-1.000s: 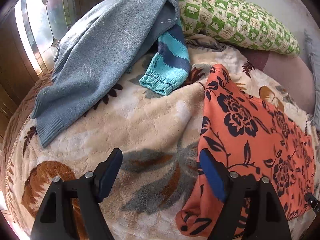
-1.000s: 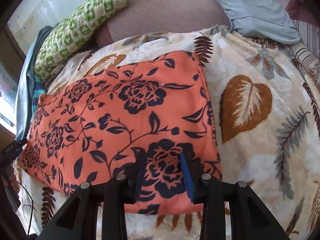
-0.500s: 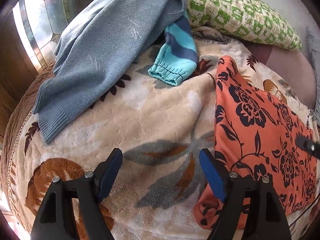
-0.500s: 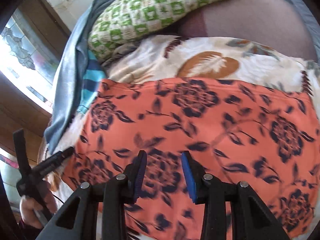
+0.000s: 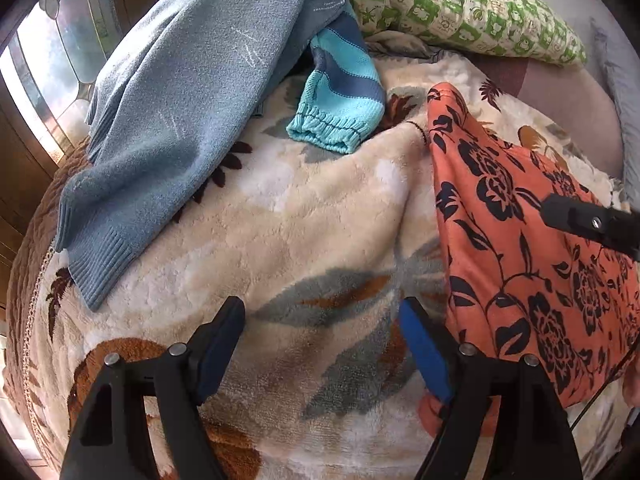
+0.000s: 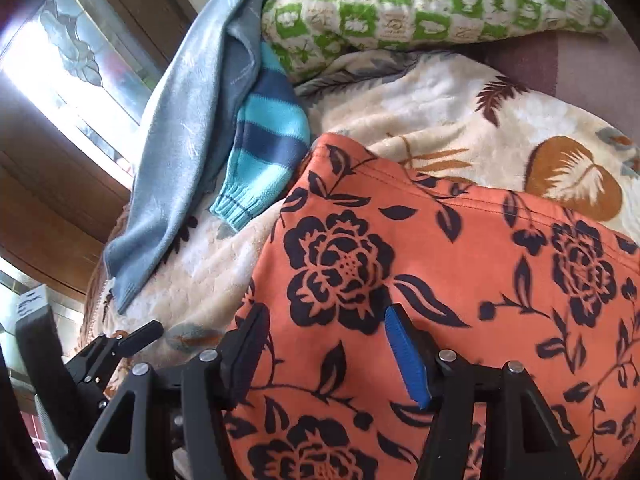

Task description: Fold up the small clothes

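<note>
Both hand-held grippers, left (image 5: 320, 344) and right (image 6: 324, 344), gape; orange garment (image 6: 460, 280) runs off-frame.

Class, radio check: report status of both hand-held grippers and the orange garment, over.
Left hand-held gripper open, over blanket. Right hand-held gripper open, above orange garment. Garment flat, unheld. Nothing blocking.

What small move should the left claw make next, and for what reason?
Probably the left claw should shift to its right and close on the near edge of the orange cloth with dark flower print. It is open over bare plush leaf-pattern blanket and grips nothing, while the cloth edge lies just beside its blue-padded finger. The right claw is open above the same cloth.
</note>
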{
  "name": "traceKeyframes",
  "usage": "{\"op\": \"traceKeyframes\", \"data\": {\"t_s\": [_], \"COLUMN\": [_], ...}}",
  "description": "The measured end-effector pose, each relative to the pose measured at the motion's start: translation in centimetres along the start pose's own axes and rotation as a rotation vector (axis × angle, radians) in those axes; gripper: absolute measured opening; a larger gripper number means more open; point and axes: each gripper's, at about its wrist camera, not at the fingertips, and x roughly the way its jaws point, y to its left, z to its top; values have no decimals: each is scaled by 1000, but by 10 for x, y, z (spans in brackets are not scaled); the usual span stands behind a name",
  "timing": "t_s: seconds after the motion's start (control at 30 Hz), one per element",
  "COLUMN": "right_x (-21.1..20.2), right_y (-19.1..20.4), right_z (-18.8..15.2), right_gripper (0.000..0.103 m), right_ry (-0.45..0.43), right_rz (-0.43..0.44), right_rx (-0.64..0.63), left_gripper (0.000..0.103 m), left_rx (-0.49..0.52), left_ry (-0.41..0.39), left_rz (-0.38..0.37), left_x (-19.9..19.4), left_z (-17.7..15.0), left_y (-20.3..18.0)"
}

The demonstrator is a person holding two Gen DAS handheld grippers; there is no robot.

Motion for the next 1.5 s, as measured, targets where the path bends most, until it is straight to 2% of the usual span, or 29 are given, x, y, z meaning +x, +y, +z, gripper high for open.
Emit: {"op": "traceKeyframes", "data": {"t_s": [0.17,0.33,0.5,0.6,0.63,0.7,0.77,0.83,0.93,1.03,1.1,1.2,1.27,1.37,1.47,1.5], "right_x": [-63,-107,-135,-136,-130,-110,-109,-114,-126,-132,-133,-133,-137,-147,-152,-153], "right_y": [-44,-81,-118,-147,-158,-181,-190,-189,-192,-201,-206,-212,-217,-221,-229,-234], "right_z": [-47,-104,-143,-160,-165,-175,-185,-182,-180,-178,-175,-169,-167,-169,-173,-175], "right_gripper": [65,65,65,65,65,64,63,63,64,64,64,64,64,64,64,64], "right_ry": [-61,-86,-133,-176,-171,-104,-152,-142,-184,-197,-205,-200,-207,-222,-233,-235], "right_rz": [-31,-50,-85,-103,-123,-149,-101,-72,15,67,86,96,132,156,140,141], "right_rx": [1,37,102,165,187,236,253,265,288,334,346,355,373,367,358,372], "left_gripper": [81,81,81,80,80,80,80,80,81,81,81,81,86,87,86,78], "left_rx": [-75,-75,-113,-129,-127,-92,-88,-144,-271,-381,-457,-529,-550,-569,-604,-599], "left_ry": [-5,65,67,103,100,80,71,51,48,66,34,30,4,-57,-50,-51], "left_rz": [-159,-204,-287,-204,-186,-133,-96,-105,-126,-232,-268,-228,-200,-203,-222,-216], "left_x": [-20,-21,-38,-27,-24,-24,-25,-32,-42,-44,-44,-31,-22,-21,-10,-7], "left_z": [-4,-22,-40,-52,-55,-56,-59,-67,-83,-96,-97,-86,-74,-61,-51,-48], "left_y": [4,-6,-9,-12,-14,-24,-30,-28,-20,-29,-31,-33,-38,-44,-48,-51]}}
